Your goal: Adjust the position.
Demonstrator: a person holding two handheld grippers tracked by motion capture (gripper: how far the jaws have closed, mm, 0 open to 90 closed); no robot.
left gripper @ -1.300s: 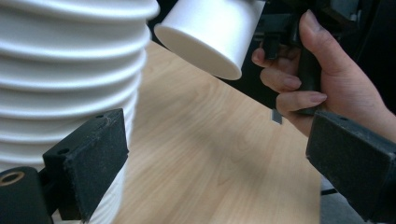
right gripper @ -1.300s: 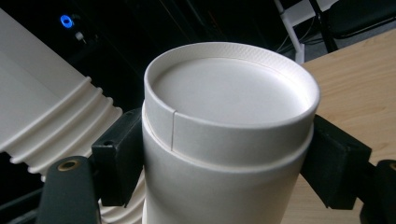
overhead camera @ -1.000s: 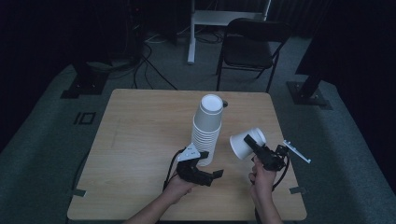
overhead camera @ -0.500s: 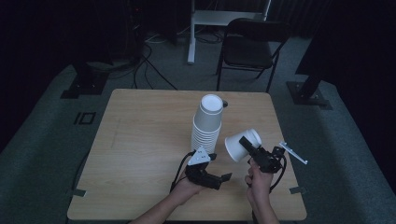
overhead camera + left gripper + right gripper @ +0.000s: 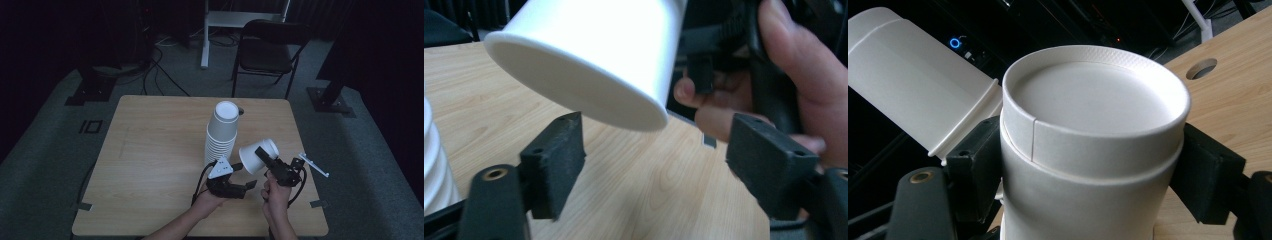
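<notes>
Right gripper (image 5: 267,159) clamped the cup (image 5: 256,155); left gripper (image 5: 246,186), at its seven o'clock, had been closing — still empty — and might knock it loose.

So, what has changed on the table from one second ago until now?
The left gripper moved right, under the white cup, and its jaws have just been closing with nothing between them. The right gripper keeps the cup clamped and tilted. The cup stack stayed in place.

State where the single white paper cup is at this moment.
In the high view the single cup is gripped in the right gripper, raised over the table's right front part, just right of the cup stack.
</notes>
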